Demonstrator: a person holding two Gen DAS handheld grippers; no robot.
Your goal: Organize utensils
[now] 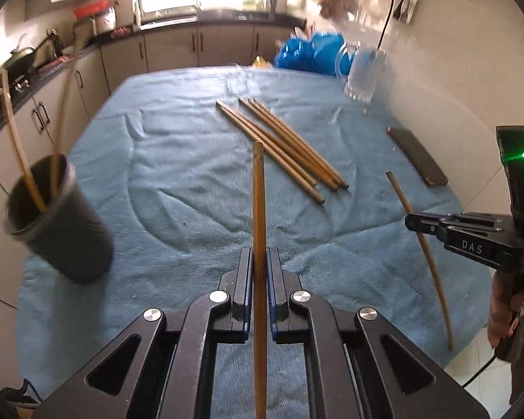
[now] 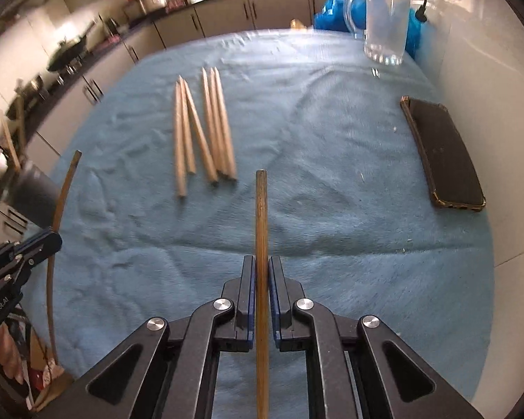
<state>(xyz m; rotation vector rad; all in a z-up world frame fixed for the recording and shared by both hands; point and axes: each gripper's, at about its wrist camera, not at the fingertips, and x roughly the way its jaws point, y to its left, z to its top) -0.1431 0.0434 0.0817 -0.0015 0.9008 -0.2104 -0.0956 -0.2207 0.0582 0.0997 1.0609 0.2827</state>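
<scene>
One chopstick (image 1: 259, 209) is being pinched by the left gripper (image 1: 260, 265) and another chopstick (image 2: 261, 230) by the right gripper (image 2: 261, 272), both lifted clear of the loose chopsticks (image 2: 202, 129), seemingly for sorting into the dark cup (image 1: 63, 223) left of that pile.

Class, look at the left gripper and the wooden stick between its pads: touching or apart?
Touching. The left wrist view shows the left gripper with both blue pads pressed against the wooden stick, no gap either side.

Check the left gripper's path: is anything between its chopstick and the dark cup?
Nothing visible. The left gripper is shut on a chopstick; only bare blue cloth separates it from the dark cup, which already holds two sticks.
</scene>
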